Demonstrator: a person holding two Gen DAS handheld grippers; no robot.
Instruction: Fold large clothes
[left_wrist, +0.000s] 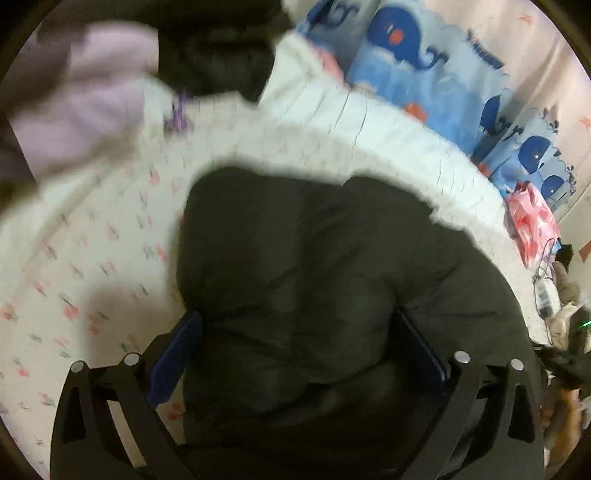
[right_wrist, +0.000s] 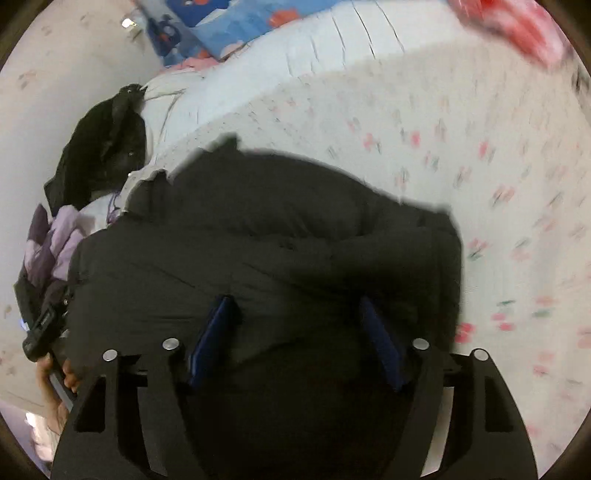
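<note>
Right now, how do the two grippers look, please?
Both look alike. The left gripper and the right gripper each have a black frame with cut-out slots, round silver bolts, and two flat dark blue fingers. No cables or markings show.

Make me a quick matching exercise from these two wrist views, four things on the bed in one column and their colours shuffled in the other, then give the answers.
Things:
1. puffy jacket
2. crumpled garment
3. whale-print pillow
4. plastic bag

Colours:
A. blue
B. pink and red
C. black
D. pale lilac

Pairs: 1-C, 2-D, 3-A, 4-B
</note>
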